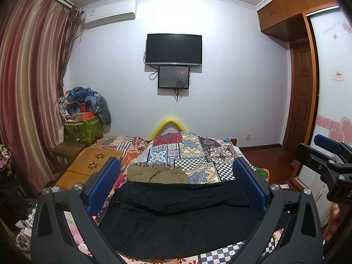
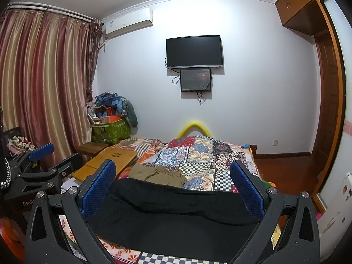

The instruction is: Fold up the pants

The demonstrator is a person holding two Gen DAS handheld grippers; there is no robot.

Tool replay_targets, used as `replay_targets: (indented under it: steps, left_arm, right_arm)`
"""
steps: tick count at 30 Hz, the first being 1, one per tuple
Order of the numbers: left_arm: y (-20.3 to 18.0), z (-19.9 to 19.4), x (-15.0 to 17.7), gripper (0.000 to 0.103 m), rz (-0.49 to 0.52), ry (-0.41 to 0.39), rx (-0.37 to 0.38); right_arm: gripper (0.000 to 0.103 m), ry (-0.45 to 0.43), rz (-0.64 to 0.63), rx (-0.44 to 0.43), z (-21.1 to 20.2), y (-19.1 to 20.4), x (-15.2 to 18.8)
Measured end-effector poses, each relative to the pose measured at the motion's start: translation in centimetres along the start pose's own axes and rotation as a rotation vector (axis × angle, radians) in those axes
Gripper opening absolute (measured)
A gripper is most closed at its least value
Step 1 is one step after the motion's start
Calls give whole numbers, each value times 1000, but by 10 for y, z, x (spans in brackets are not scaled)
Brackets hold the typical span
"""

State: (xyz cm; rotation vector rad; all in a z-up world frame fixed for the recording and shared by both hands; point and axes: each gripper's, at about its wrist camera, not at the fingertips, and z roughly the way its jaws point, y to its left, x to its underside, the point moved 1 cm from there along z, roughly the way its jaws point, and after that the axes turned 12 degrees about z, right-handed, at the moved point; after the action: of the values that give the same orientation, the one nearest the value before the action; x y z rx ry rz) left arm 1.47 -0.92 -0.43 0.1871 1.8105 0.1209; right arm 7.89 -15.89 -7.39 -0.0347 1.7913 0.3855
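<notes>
Black fabric fills the near end of the bed (image 1: 193,154): the black pants (image 1: 176,220) lie flat across the patchwork quilt, folded into a broad band with a buttoned pocket showing towards one end. In the left wrist view the left tongs (image 1: 176,180) stand wide open, the two blue pads (image 1: 103,184) spread apart above the pants and holding nothing; whether their tips brush the cloth cannot be told. The right tongs (image 2: 172,183) are likewise spread wide over the same pants, empty, both pointing along the bed towards the wall television (image 2: 194,51). Seen from the left camera, the right tongs sit level beside the pants, and fingertips of a hand (image 1: 332,222) show below them. Just beyond the black pants, farther up the bed, lie crumpled khaki pants (image 2: 158,173). A wooden lap tray (image 2: 110,160) rests on the bed beside the khaki pair, on the curtain side.
</notes>
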Motion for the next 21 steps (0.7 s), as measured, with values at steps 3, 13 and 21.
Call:
replay_targets:
  steps: [3,13,21]
  left_arm:
    - [1,0,0,103,-1,0,0]
    - [0,0,0,103,-1,1,0]
    - [-1,5,0,103,-7,10,6]
  right_arm:
    - [103,0,1,-2,-1,2,-2]
    - [103,6,4,-7,2,4,-5]
    - [103,15,8,-3,6,4,-5]
